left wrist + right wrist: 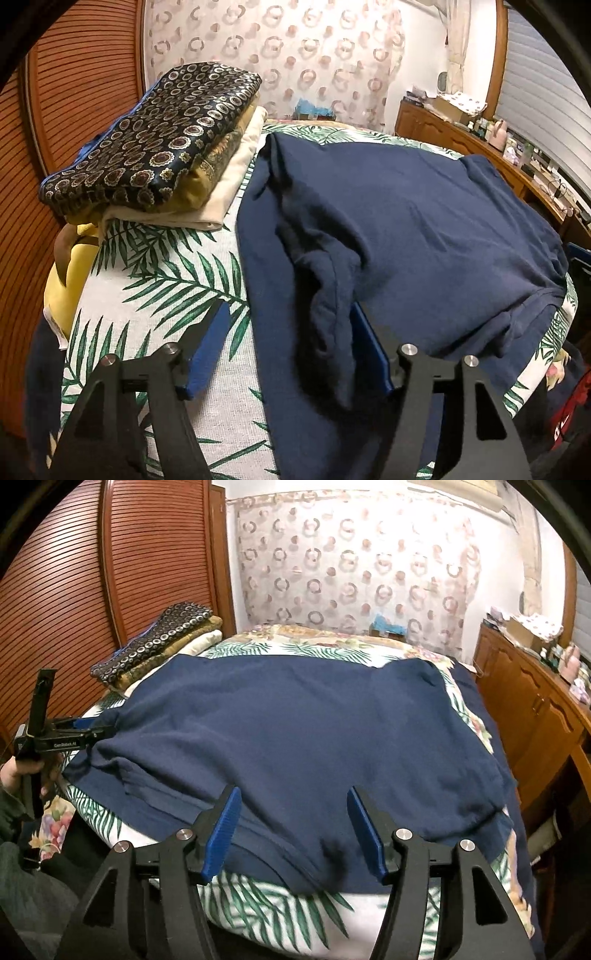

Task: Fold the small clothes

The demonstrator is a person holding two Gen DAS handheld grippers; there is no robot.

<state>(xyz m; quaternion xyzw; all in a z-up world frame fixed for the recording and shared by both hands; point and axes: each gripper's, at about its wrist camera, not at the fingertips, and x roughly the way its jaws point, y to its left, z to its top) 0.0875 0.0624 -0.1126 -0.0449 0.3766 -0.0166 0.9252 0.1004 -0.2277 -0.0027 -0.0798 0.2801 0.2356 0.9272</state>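
Both claws, left (288, 347) & right (293, 834), apart over navy garment (295, 731); its near folds shadowed.

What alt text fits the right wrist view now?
A navy blue garment lies spread across a palm-leaf bedspread, with the open right claw above its near hem, gripping nothing. At far left the left claw sits at the garment's edge; a stack of folded fabrics lies behind.

both wrist views close, angled down, sharing navy garment (388, 229) (295, 720)
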